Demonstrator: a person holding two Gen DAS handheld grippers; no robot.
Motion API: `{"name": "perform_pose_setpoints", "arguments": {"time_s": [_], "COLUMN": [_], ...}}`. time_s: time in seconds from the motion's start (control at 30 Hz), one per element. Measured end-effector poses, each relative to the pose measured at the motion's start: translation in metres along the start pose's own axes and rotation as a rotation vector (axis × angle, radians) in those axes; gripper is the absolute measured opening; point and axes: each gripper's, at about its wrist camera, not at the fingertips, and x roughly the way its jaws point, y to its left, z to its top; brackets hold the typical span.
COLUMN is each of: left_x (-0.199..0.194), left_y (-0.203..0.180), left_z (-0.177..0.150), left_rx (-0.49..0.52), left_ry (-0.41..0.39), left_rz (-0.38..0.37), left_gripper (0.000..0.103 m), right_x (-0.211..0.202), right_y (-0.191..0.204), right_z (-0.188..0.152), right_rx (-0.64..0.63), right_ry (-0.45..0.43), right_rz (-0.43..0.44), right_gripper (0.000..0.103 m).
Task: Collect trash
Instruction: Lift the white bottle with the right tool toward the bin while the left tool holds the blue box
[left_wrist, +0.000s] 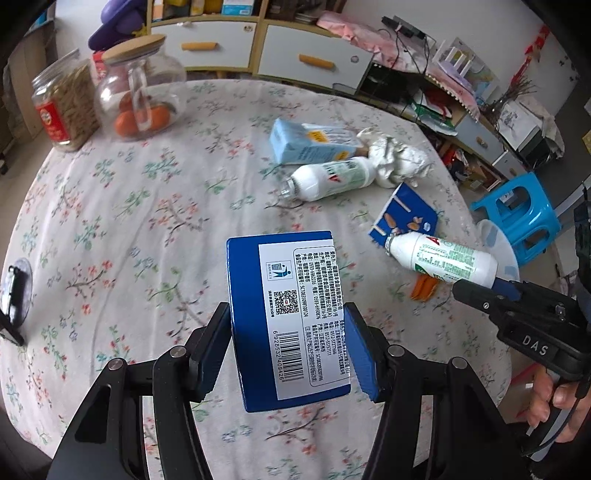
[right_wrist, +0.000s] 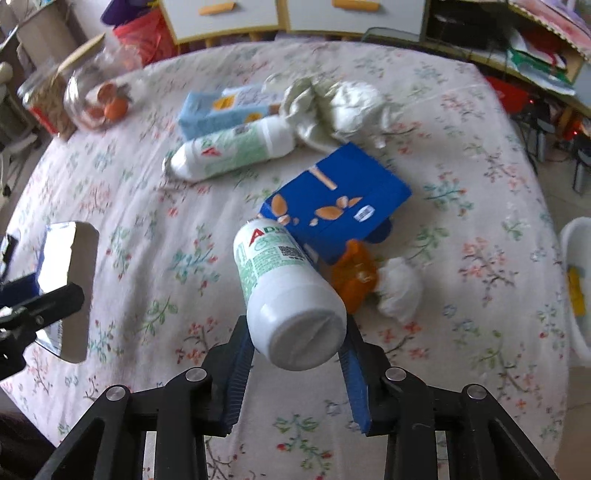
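Two items lifted, most still down. On table (right_wrist: 461, 155), largest first: blue carton (right_wrist: 343, 206), light-blue carton (right_wrist: 214, 110), second bottle (right_wrist: 232, 151) beside it, crumpled white wrap (right_wrist: 347, 107), orange packet (right_wrist: 356, 277), small paper wad (right_wrist: 400, 288). Off cloth: dark-blue box (left_wrist: 291, 317), pinched across its sides by left gripper (left_wrist: 288, 349); white bottle (right_wrist: 291, 295), clamped at base end between pads of right gripper (right_wrist: 295, 363), neck pointing at blue carton. Possibly a white tub (right_wrist: 576, 288) at table's right edge for drop-off; cannot tell. By this look, early stage: nothing seen binned, six pieces left.
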Motion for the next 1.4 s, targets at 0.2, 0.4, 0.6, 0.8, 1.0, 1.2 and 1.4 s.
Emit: {"name": "perform_pose_setpoints", "arguments": {"time_s": [0.2, 0.4, 0.6, 0.8, 1.0, 1.2, 1.4], "left_x": [0.002, 0.008, 0.012, 0.015, 0.026, 0.032, 0.035], "left_y": [-0.022, -0.045, -0.066, -0.089, -0.104, -0.104, -0.094], "left_z": [0.011, 0.018, 0.025, 0.031, 0.031, 0.031, 0.037], "left_rx": [0.017, 0.029, 0.042, 0.054, 0.069, 0.063, 0.043], "left_ry": [-0.012, -0.008, -0.011, -0.015, 0.002, 0.017, 0.016], "left_rz": [-0.014, -0.031, -0.053, -0.077, -0.077, -0.071, -0.059], "left_gripper": [0.062, 0.062, 0.062, 0.062, 0.062, 0.062, 0.062], "right_x": [-0.023, -0.032, -0.045, -0.061, -0.051, -0.014, 0.014], "right_y": [-0.030, -0.061, -0.088, -0.112, -0.133, -0.157, -0.148], "right_z": [0.006, 0.007, 0.007, 0.006, 0.000, 0.001, 0.017], "right_rx": [0.069, 0.159, 0.236, 0.306, 0.353, 0.486, 0.516], "right_ry": [-0.042, -0.047, -0.065, -0.097, -0.064, 0.013, 0.032], "right_rz": [0.019, 0.058, 0.120, 0.162, 0.138, 0.136, 0.175], "right_gripper": [0.037, 0.037, 0.037, 0.000, 0.008, 0.050, 0.050]}}
